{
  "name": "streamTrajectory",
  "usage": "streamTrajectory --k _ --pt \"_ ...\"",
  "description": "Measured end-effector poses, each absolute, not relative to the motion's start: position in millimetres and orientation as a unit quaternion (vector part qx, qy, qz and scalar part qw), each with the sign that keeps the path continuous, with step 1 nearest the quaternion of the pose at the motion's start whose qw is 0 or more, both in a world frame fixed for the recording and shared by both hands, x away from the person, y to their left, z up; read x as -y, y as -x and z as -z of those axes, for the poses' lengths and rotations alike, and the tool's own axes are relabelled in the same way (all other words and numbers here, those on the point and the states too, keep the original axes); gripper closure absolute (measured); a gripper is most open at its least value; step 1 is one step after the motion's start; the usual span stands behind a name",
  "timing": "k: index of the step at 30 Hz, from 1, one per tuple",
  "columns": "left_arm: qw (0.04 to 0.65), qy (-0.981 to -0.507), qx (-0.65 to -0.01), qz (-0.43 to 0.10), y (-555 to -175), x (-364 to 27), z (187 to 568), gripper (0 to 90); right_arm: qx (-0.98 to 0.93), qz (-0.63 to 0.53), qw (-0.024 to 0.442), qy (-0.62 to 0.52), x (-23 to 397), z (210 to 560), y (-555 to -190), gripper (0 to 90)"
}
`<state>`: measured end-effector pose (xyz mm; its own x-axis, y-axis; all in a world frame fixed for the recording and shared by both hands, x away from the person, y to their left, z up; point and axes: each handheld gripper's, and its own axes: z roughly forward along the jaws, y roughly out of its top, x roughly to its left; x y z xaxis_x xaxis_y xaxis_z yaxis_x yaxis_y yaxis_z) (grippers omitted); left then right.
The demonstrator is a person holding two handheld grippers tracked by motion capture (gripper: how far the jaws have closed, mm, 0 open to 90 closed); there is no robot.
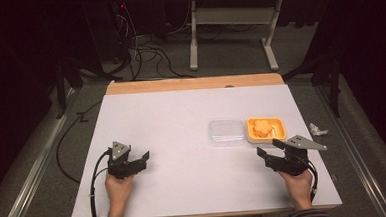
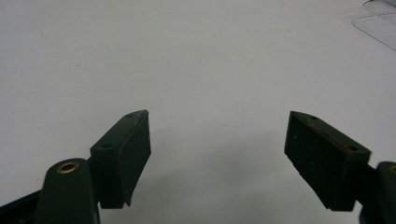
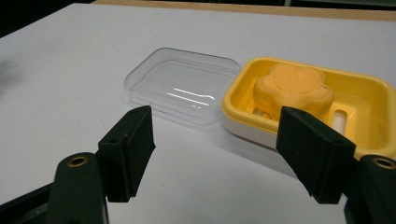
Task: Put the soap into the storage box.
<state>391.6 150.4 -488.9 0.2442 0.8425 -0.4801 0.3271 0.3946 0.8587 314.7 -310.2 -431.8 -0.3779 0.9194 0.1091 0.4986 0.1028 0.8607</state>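
Both the left gripper (image 1: 142, 160) and right gripper (image 1: 268, 153) hover spread and empty near the bench's (image 1: 171, 119) front edge; a yellow soap dish (image 1: 265, 129) touches a clear lid (image 1: 226, 132) toward the right edge.

Clear glossy plastic lid (image 3: 180, 88), glossy yellow plastic soap dish (image 3: 369, 93), matt white table (image 1: 181, 119), wooden edge (image 1: 194, 83)
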Motion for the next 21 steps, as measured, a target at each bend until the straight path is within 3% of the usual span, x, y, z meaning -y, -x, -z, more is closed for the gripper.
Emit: streamTrajectory --k 21 --pt "0.604 -0.507 -0.576 -0.214 -391 -150 489 23.2 -0.729 -0.432 0.224 -0.481 285 436 -320 28.5"
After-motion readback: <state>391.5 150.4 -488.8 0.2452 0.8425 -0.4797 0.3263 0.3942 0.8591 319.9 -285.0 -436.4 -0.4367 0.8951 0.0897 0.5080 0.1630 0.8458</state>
